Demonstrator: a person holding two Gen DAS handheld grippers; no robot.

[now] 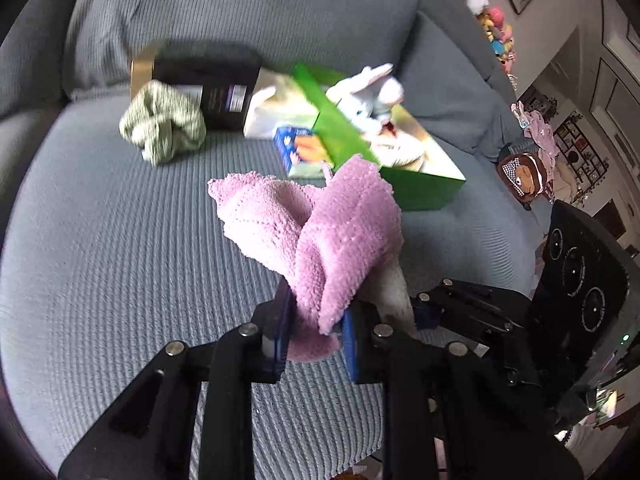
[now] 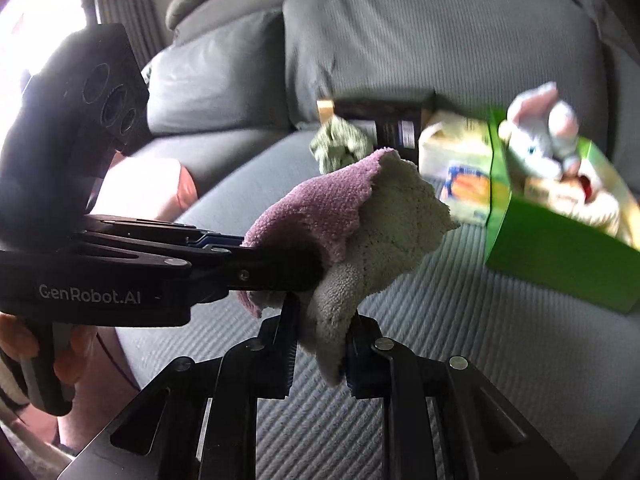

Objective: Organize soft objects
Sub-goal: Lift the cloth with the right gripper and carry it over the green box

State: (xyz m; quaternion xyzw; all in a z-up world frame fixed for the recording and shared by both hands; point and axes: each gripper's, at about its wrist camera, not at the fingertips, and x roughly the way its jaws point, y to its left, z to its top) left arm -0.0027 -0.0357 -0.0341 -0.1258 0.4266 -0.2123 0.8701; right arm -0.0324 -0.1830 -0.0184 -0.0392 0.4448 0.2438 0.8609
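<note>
Two grippers each held one corner of one soft cloth above the grey sofa [image 1: 100, 260]. The cloth [image 1: 320, 240] was pink on one side and pale grey on the other. The left gripper [image 1: 312, 334] had its jaws nearly closed, pinching the pink part. The right gripper [image 2: 320, 354] had its jaws nearly closed too, pinching the pale grey part. The two grippers were close together, and the cloth bunched up between them, lifted off the seat.

Behind the cloth, on the seat, lay one crumpled green cloth [image 1: 162, 126]. Just beside it stood one black box [image 1: 204, 84]. To the right of that was one green box [image 1: 400, 168], open on top, with one white bunny toy [image 1: 370, 94] inside. One small blue box [image 1: 298, 150] lay between the black box and the green box. One hand [image 2: 68, 344] held the left gripper's handle.
</note>
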